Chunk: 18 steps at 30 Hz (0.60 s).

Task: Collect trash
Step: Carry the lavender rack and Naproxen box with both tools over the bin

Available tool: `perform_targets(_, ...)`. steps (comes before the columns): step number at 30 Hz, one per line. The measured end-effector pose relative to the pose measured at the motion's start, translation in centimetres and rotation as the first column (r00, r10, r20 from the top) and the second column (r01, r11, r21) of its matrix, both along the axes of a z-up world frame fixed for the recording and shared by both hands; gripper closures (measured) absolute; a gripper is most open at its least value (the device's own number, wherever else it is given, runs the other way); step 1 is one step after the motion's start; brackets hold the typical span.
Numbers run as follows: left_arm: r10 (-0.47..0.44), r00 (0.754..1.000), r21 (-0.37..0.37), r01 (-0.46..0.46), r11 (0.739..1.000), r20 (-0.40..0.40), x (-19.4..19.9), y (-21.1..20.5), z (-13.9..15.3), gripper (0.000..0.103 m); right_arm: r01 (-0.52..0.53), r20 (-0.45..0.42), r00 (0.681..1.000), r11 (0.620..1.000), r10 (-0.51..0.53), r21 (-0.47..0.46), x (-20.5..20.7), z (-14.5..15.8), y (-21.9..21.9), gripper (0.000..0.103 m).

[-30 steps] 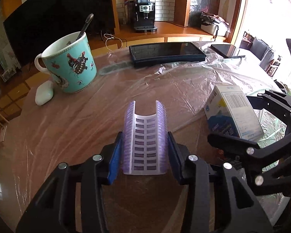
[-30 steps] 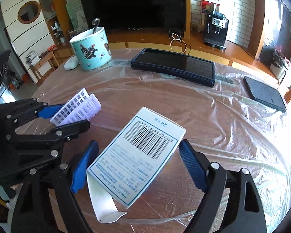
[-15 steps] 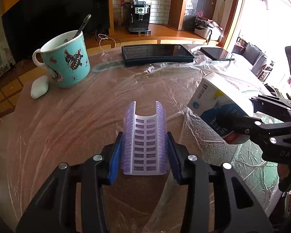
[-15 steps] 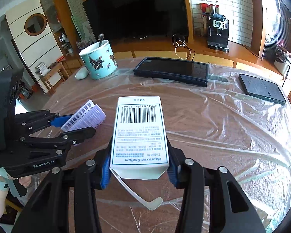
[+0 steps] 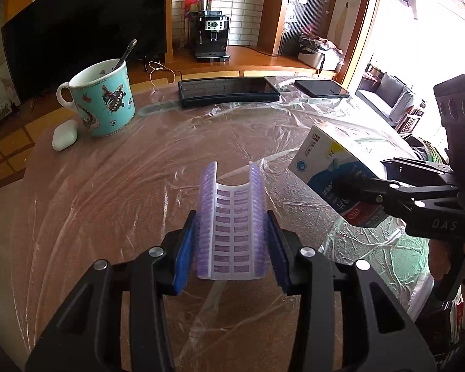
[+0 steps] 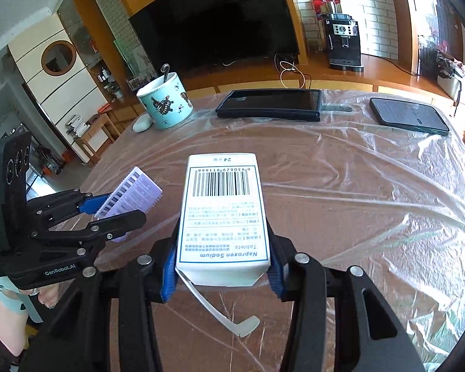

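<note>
Left claw clamped on purple-and-white curved plastic strip, right claw clamped on white tablet box with flap hanging open, both lifted above plastic-covered table, turquoise mug, tablet and phone at far edge.

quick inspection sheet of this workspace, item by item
surface: round wooden table under clear plastic film
job's things: purple plastic strip held in left gripper; tablet box, end flap hanging open, held in right gripper; both lifted off the table
clutter: teal mug with spoon, white case beside it, two dark tablets
grippers: both shut on their items
cables: white cable on the shelf behind
surroundings: TV, coffee machine, brick wall
</note>
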<state>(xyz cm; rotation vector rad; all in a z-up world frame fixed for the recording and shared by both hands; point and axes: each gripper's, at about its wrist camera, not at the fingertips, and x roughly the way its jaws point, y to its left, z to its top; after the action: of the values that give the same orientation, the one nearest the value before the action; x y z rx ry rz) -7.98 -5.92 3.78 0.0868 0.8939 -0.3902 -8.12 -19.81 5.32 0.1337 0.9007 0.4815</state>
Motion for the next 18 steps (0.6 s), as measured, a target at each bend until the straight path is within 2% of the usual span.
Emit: perform_targets(18, -0.047, 0.999, -0.051, 0.048, 0.998, 0.017, -6.7, -0.1, 1.3, 0.059, -0.041, 0.012, 0.999, 0.997, 0.04, 0.06, -6.8, 1.3, -1.8, 0.058)
